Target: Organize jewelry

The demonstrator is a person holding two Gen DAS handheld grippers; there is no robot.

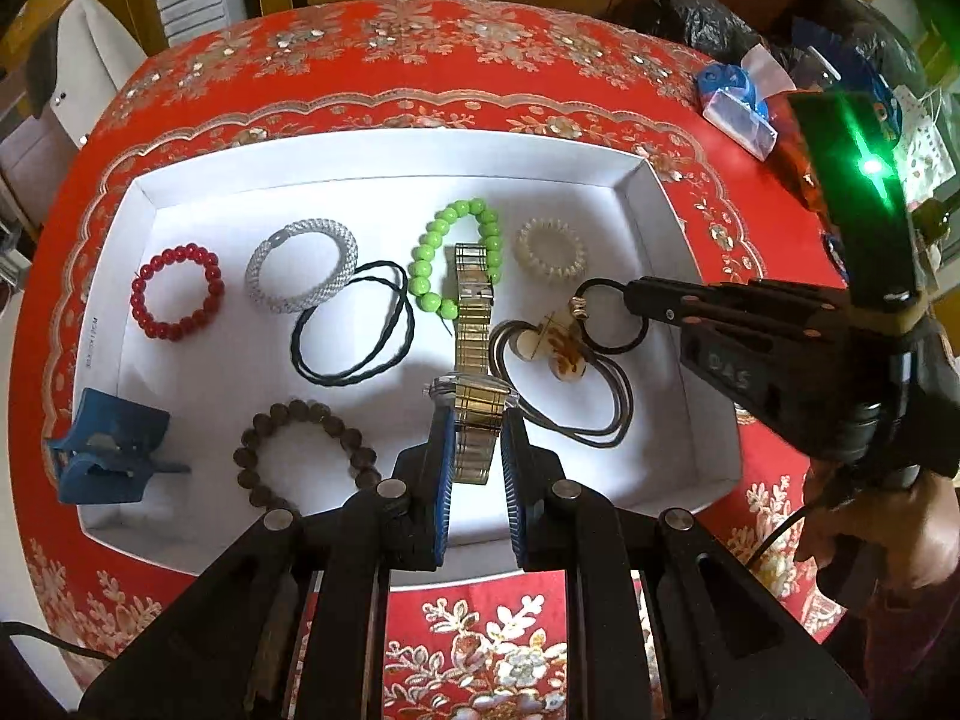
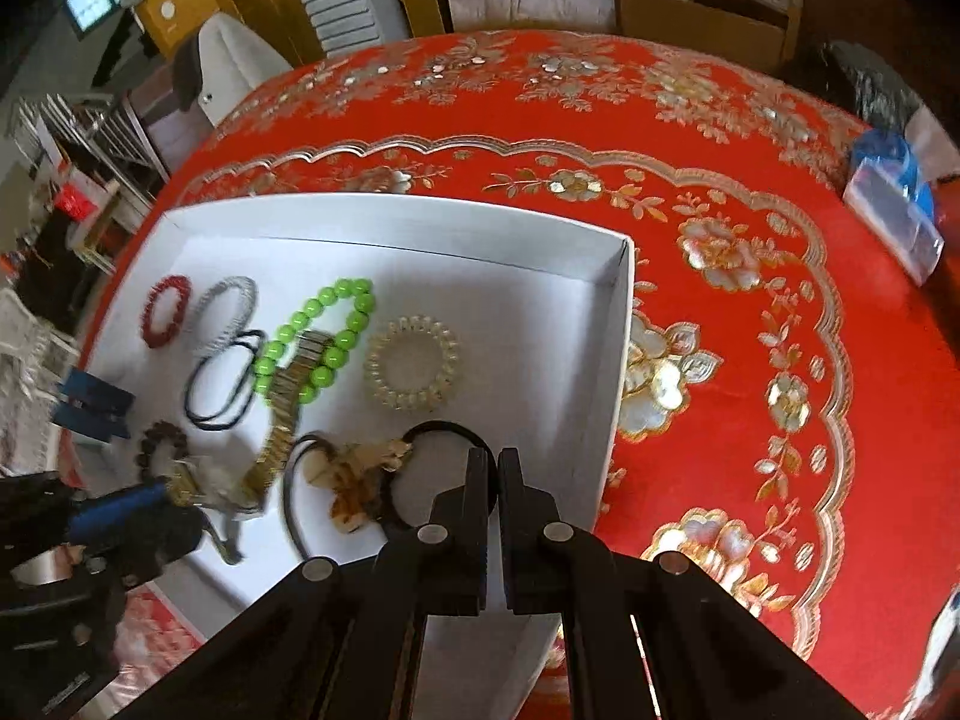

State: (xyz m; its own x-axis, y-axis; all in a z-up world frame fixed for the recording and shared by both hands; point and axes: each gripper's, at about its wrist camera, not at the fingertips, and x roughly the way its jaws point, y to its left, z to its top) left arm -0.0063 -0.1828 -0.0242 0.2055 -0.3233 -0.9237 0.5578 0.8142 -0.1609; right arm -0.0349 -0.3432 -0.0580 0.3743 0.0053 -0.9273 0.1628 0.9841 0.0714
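Jewelry fills a white tray [image 1: 708, 420] on a red tablecloth [image 1: 420, 60]. Nearest, the left gripper [image 1: 471, 420] pinches a gold watch [image 1: 474, 360] at its case; the band runs lengthwise away from the camera toward the green beads [image 1: 456, 252]. Beside it, the right gripper [image 1: 630, 294] is clamped on a black hair tie [image 1: 600, 312] with amber charms. Brown beads [image 1: 306, 456] and a blue clip [image 1: 108, 450] lie left; farther back sit a black cord [image 1: 354, 330], red beads [image 1: 177, 291], a silver bangle [image 1: 300, 267] and a clear coil [image 1: 551, 249].

A red floral-clothed table [image 1: 420, 60] carries a white tray [image 1: 384, 171] under the left claw [image 1: 473, 420], a blue packet [image 1: 735, 102] far beyond it.
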